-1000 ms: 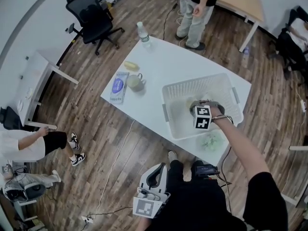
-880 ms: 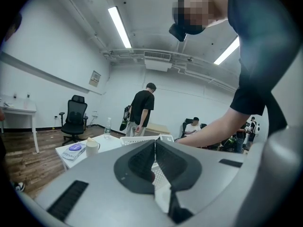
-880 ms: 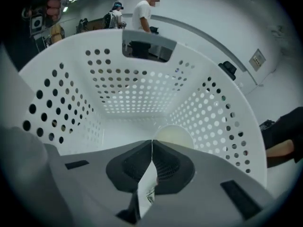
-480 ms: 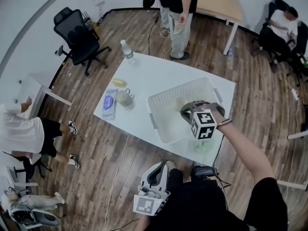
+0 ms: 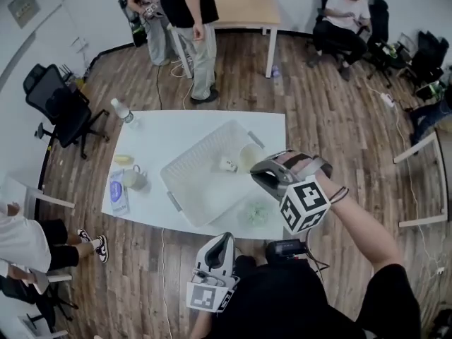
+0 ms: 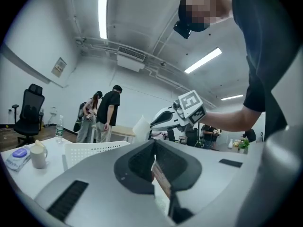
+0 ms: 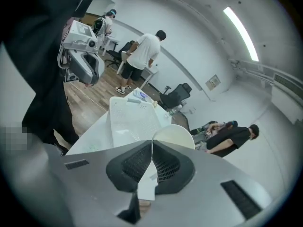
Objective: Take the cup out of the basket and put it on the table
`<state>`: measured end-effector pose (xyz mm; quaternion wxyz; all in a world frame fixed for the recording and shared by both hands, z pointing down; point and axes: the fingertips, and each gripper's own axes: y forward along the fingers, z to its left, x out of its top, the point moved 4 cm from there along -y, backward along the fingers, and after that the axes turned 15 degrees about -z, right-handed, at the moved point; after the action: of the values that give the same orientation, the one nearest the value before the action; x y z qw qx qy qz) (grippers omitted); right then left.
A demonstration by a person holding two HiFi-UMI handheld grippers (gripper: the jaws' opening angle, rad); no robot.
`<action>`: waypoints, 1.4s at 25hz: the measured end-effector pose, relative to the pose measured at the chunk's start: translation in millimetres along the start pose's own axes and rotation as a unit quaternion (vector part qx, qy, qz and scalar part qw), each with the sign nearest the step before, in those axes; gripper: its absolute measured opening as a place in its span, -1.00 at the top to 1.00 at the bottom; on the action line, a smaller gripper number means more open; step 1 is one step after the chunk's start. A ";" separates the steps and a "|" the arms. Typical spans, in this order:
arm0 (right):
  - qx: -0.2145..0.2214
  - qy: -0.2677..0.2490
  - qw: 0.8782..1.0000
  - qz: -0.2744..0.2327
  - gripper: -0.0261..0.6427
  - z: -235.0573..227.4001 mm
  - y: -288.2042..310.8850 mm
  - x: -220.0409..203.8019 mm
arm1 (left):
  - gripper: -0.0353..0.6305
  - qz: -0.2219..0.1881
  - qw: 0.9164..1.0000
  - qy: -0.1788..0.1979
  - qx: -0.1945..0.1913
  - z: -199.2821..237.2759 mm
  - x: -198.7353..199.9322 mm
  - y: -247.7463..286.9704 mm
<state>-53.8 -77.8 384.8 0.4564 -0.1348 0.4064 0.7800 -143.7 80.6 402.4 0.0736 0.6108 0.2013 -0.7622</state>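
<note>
Pinching the cup [image 7: 176,135] by its thin wall, my right gripper [image 7: 152,144] has its fingers closed almost flat together, one inside the rim and one outside. I judge that a rim hold suits this step because it lets the cup rise straight past the tall lattice sides of the basket [image 5: 185,189]. In the head view the cup hangs at the gripper's tip above the right-hand end of the basket. It looks lifted off the basket floor but is not yet over bare surface [image 5: 180,129].

My left gripper [image 6: 152,150] sits low by my lap with its fingers pressed together on nothing. One hand is enough for something this light, so it has no work here.

A small white item [image 5: 227,164] lies in the basket. The mug [image 5: 134,179] and bottle [image 5: 121,110] crowd the left end, and a green thing [image 5: 258,212] lies by the near edge, so the open far strip looks the safest landing place.
</note>
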 end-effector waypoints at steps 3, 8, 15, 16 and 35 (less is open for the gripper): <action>-0.042 0.020 0.999 0.015 0.84 1.0 -33.7 -13.8 | 0.86 0.001 1.000 -0.008 -0.023 -9.4 -5.8 15.7; -0.076 0.057 0.994 0.054 0.84 13.4 -74.0 -46.4 | 0.86 0.012 0.998 -0.016 -0.057 -25.3 -10.9 34.2; -0.069 0.109 0.988 0.084 0.84 44.7 -82.3 -90.4 | 0.86 0.021 0.998 -0.014 -0.061 -33.7 -14.9 42.3; -0.063 0.114 0.988 0.087 0.83 49.8 -79.4 -96.8 | 0.86 0.022 0.998 -0.013 -0.059 -34.0 -14.9 42.4; 0.103 0.130 0.974 0.157 0.83 140.4 31.7 -226.1 | 0.86 0.059 0.998 -0.001 0.019 -35.2 -22.3 6.3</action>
<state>66.4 -115.7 621.3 0.2833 -0.1218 0.5560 0.7718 -104.4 85.8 416.4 0.1073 0.6218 0.1499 -0.7611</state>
